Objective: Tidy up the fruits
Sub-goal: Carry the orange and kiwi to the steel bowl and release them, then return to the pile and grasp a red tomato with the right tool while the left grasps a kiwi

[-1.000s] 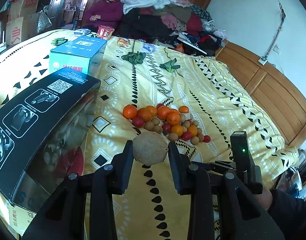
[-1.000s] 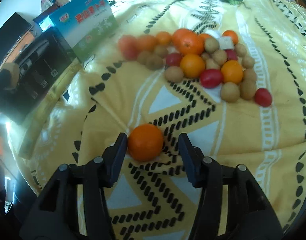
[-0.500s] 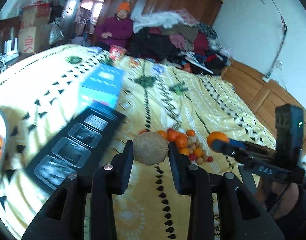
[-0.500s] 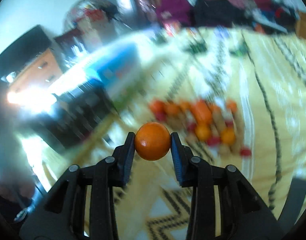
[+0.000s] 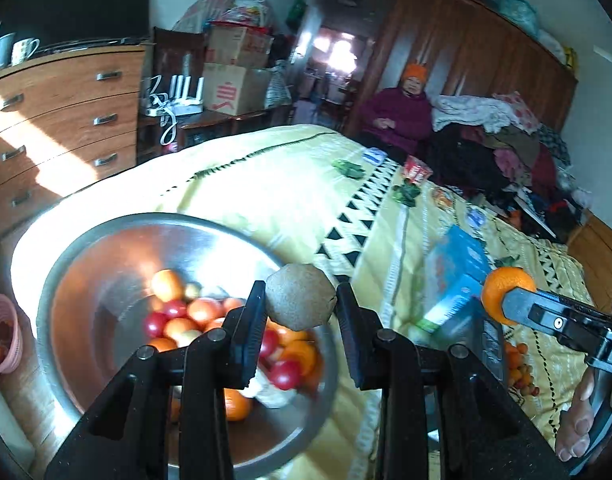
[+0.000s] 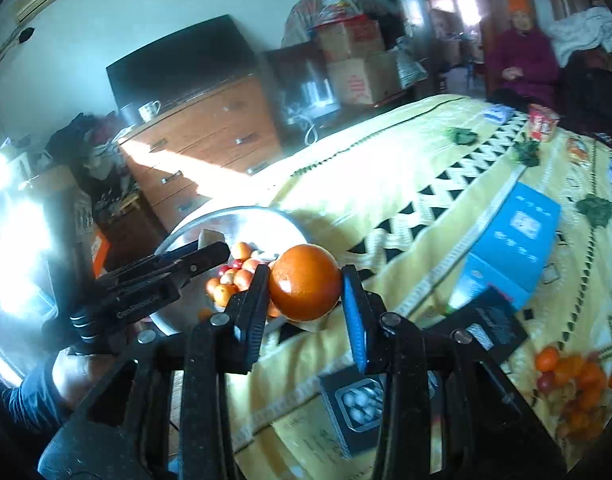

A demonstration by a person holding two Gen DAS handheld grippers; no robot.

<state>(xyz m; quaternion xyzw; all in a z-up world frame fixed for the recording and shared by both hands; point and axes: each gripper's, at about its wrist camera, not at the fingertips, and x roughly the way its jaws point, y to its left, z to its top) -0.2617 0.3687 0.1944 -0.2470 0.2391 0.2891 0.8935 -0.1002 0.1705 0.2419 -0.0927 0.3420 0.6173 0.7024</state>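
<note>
The bed (image 5: 290, 200) with its yellow patterned cover carries everything, and it is soft, so the steel bowl (image 5: 86, 248) that sits near its edge may tip or slide if fruit drops on one side. The bowl already holds many oranges and small red fruits, heaped toward the near wall; a new piece may roll off the heap and over the rim.

The left gripper (image 5: 300, 304) hangs above the near rim of the bowl, its jaws closed on a brown kiwi (image 5: 300, 294). In my judgement the kiwi is over the rim and not the middle, so a release here may send it outside, onto the cover.

The right gripper (image 6: 304, 286) has its jaws closed on an orange (image 6: 304, 282) and is beside the bowl, not yet over it. The two grippers are near to each other, so they may collide if both go in together.

The remaining fruit pile (image 6: 573, 384) lies well apart, on the cover beyond the black box (image 6: 485, 320).
</note>
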